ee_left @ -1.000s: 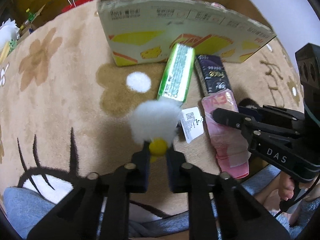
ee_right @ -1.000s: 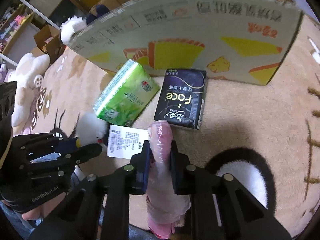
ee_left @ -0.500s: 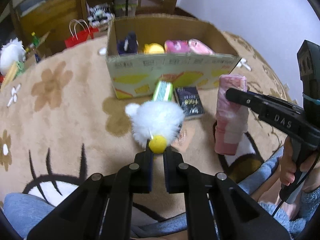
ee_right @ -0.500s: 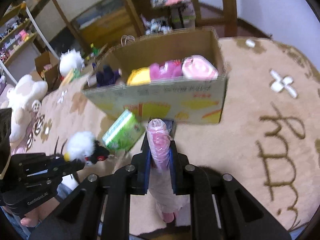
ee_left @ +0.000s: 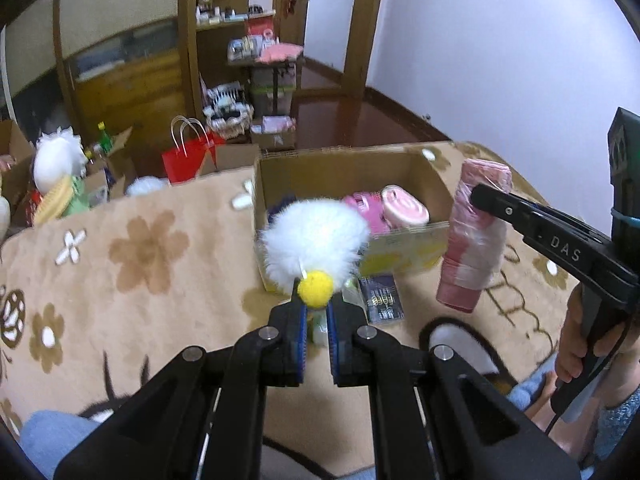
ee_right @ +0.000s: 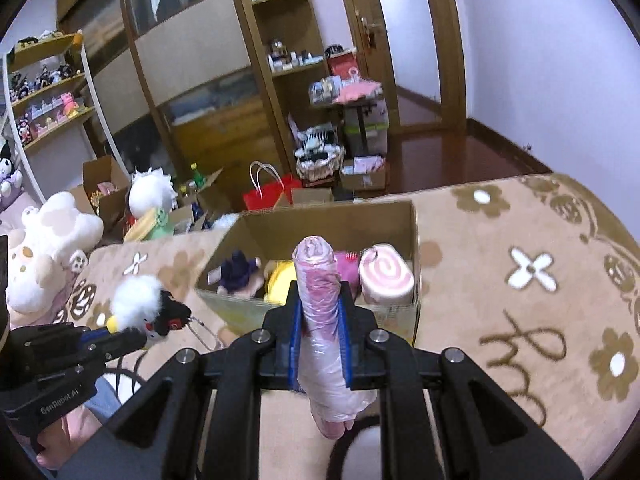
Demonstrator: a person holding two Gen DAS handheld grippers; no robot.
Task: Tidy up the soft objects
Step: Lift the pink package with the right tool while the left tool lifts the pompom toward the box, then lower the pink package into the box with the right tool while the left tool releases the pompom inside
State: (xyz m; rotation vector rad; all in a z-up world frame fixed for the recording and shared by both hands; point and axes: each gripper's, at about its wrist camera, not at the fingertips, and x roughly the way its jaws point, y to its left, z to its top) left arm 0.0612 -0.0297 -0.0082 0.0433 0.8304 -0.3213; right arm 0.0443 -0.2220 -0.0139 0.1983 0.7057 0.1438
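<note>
My left gripper (ee_left: 316,308) is shut on a fluffy white plush toy (ee_left: 316,236) with a yellow pompom, held in the air in front of the open cardboard box (ee_left: 404,168); the toy also shows in the right wrist view (ee_right: 138,304). My right gripper (ee_right: 320,312) is shut on a pink plastic-wrapped pack (ee_right: 320,304), held upright above the carpet near the box (ee_right: 332,220); the pack also shows in the left wrist view (ee_left: 476,236). The box holds a pink swirl roll (ee_right: 386,280), a yellow toy (ee_right: 282,280) and a dark purple plush (ee_right: 240,274).
A dark tissue pack (ee_left: 380,300) lies on the beige flowered carpet (ee_left: 148,248) by the box front. A red bag (ee_left: 188,160), plush toys (ee_right: 48,240) and shelves (ee_right: 44,92) stand beyond the carpet. My knee (ee_left: 48,436) is at lower left.
Both grippers have risen from the carpet with their loads, the plush toy and the pink pack, and now face the open box from higher up.
</note>
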